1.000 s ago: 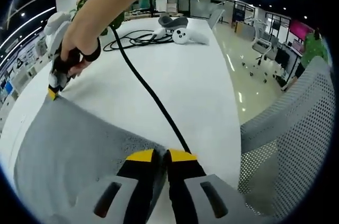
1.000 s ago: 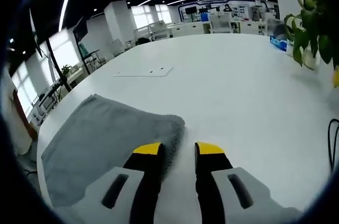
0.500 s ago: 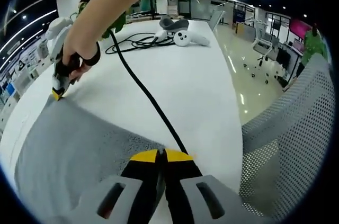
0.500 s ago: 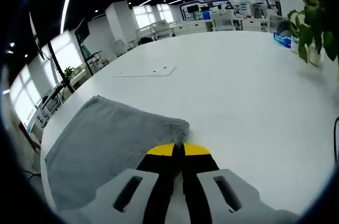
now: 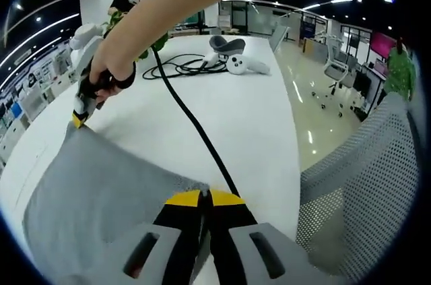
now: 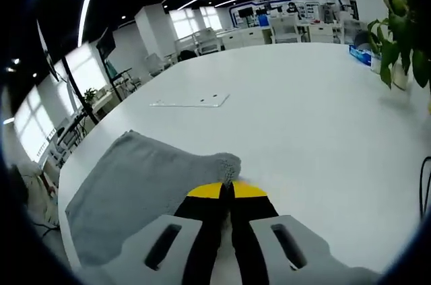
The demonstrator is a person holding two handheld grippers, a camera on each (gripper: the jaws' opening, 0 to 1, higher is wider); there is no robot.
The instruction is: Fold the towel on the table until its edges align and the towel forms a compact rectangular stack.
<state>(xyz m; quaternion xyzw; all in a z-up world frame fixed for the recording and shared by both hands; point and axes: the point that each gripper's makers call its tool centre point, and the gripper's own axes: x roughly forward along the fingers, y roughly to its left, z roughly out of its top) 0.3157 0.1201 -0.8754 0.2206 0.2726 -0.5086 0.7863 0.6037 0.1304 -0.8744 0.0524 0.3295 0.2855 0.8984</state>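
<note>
Since a second ago you have closed both claws: the right one stood spread beside the towel's corner, the left slightly parted, and now each pinches a corner, which has come up a little off the worktop.

Around you, a black cable [image 5: 188, 106] runs across the white worktop [image 5: 249, 116] from a coil near a grey headset [image 5: 225, 44] and a white controller [image 5: 246, 65], straight down to your left claw [image 5: 205, 197], right beside the towel's edge. A mesh chair [image 5: 363, 191] stands just off the worktop edge. In the right gripper view a potted plant [image 6: 399, 36] sits far off, and a flat clear sheet [image 6: 190, 102] lies beyond the towel.

Your left claw's yellow tips are pressed together on the grey towel [image 5: 101, 191]. Your right claw [image 6: 227, 191] is likewise clamped on the towel's raised corner, and your hand [image 5: 111, 73] shows holding it at the far corner.
</note>
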